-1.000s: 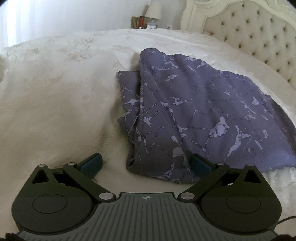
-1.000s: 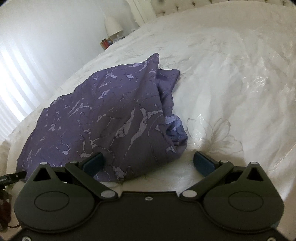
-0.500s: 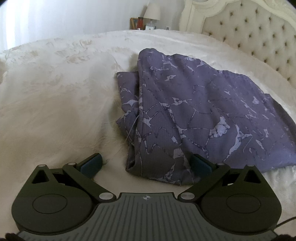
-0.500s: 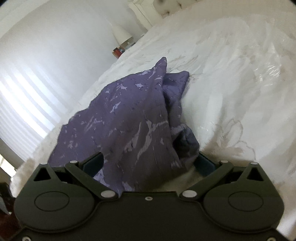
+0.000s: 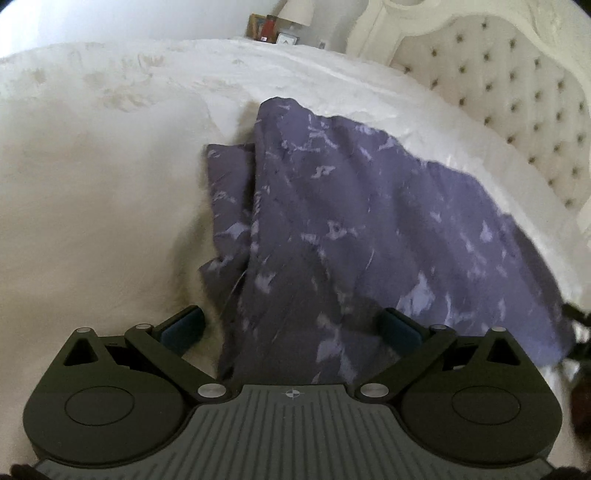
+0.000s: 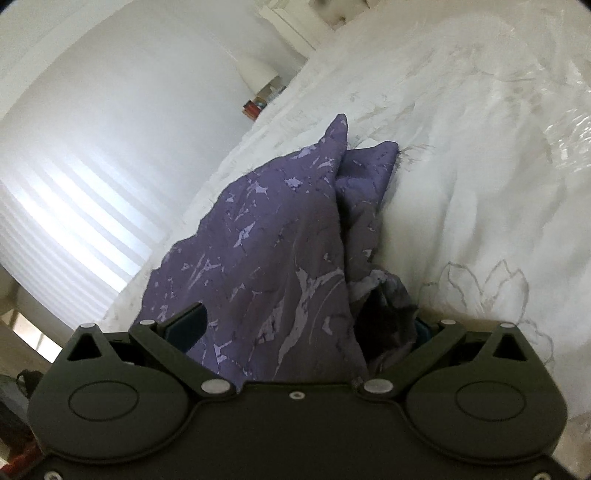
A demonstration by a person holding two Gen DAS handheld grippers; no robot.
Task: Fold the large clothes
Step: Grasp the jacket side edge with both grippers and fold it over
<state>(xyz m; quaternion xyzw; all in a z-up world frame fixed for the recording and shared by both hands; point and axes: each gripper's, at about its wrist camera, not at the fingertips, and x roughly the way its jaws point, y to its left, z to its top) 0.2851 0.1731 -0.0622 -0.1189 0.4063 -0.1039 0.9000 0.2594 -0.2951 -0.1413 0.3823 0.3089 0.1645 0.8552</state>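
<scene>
A purple garment with pale marbled print [image 5: 369,221] lies folded in a loose heap on the white bed [image 5: 92,184]. My left gripper [image 5: 291,325] is open, and the garment's near corner reaches between its wide-spread blue-padded fingers [image 5: 184,325]. In the right wrist view the same garment [image 6: 277,240] rises in a peaked fold. My right gripper [image 6: 303,326] is open too, with a bunched end of the cloth filling the gap. That cloth hides most of the right pad. The pads do not press on the cloth.
A tufted cream headboard [image 5: 498,92] stands at the right. A lamp [image 5: 295,14] and small items [image 5: 266,27] sit beyond the bed. Bright window blinds [image 6: 55,221] fill the left. The embroidered bedspread [image 6: 480,166] spreads around the garment. A dark blurred shape [image 5: 580,332] shows at the right edge.
Both grippers have moved forward onto the garment, so its near edge now lies between their fingers. The right view has tilted. The fingers stay spread.
</scene>
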